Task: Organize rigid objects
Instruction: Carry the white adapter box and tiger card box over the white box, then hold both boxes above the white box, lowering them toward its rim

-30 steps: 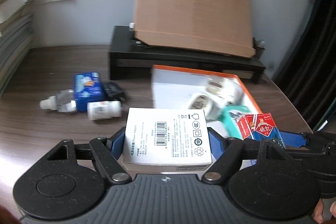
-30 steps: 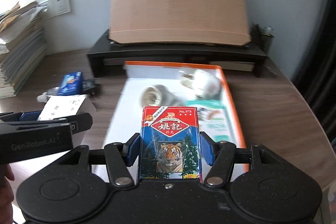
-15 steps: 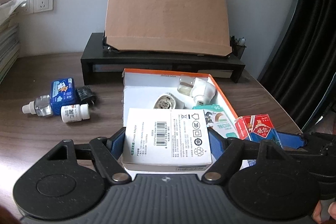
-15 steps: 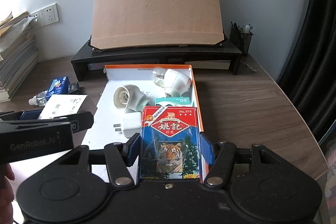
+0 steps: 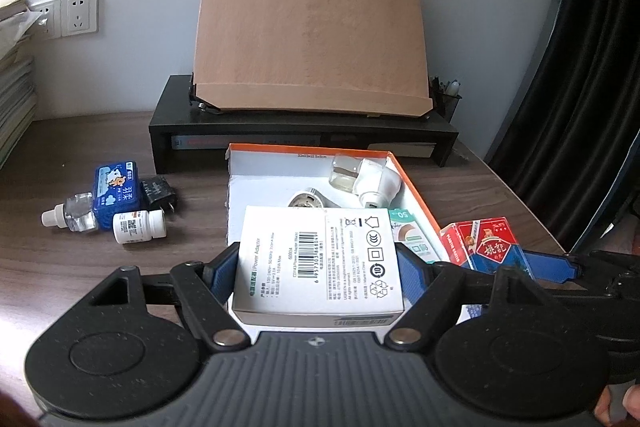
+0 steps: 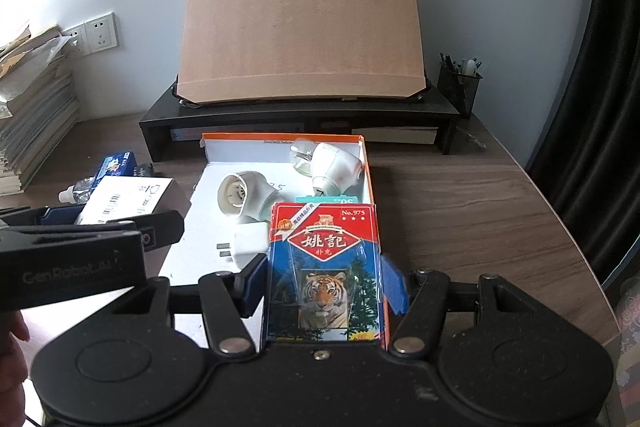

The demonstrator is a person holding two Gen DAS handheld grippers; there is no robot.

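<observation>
Over the orange-rimmed box (image 5: 416,183) on the worktop (image 5: 120,267), the left gripper (image 5: 316,267) clamps a white adapter carton (image 5: 320,263). At its 3 o'clock, the right gripper (image 6: 324,279) clamps a playing-card pack (image 6: 324,267).

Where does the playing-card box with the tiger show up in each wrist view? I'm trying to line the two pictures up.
Left wrist: the playing-card box sits at the right edge, seen side-on between the right gripper's blue pads.
Right wrist: it fills the lower middle, face-on with the tiger towards the camera.
Shared landmark: the orange-rimmed tray just beyond it in both.
</observation>
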